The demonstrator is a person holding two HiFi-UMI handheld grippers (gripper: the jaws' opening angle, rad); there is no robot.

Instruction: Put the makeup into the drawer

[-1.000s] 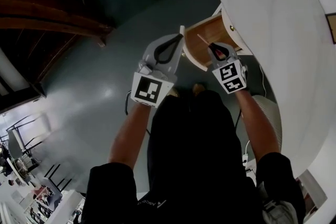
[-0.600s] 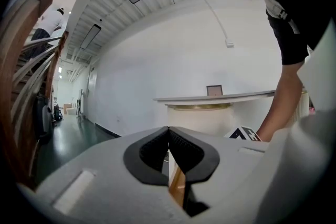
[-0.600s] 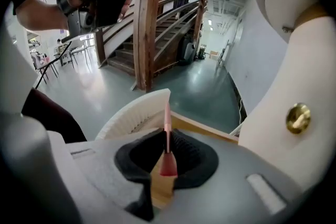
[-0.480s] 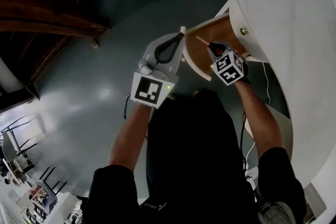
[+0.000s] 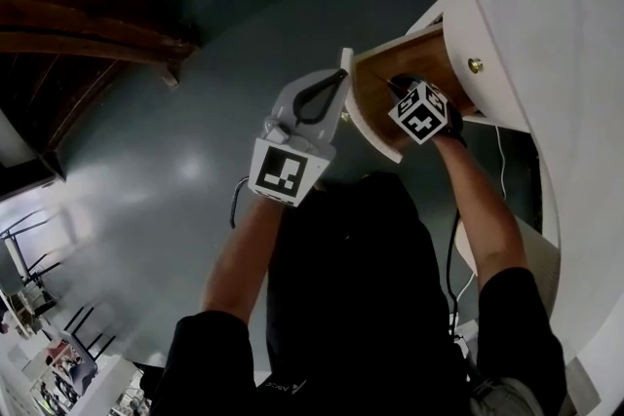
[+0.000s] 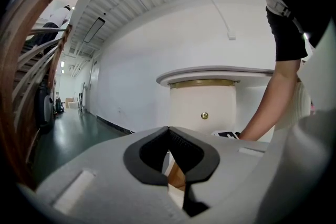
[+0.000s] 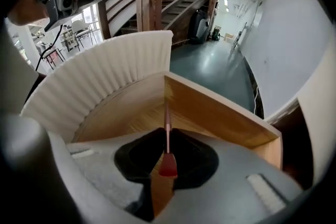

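Grey left gripper (image 5: 340, 76), at the head view's centre, is clenched on nothing, just left of the open wooden drawer (image 5: 371, 93). Further right, the right gripper (image 5: 397, 88) pinches a slim pink makeup stick (image 7: 167, 126), held over the drawer's inside.

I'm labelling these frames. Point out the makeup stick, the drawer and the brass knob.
makeup stick (image 7: 167, 128): right gripper view, on its thin stem.
drawer (image 7: 220, 113): right gripper view, on its wooden side wall.
brass knob (image 6: 205, 115): left gripper view, on its round face.
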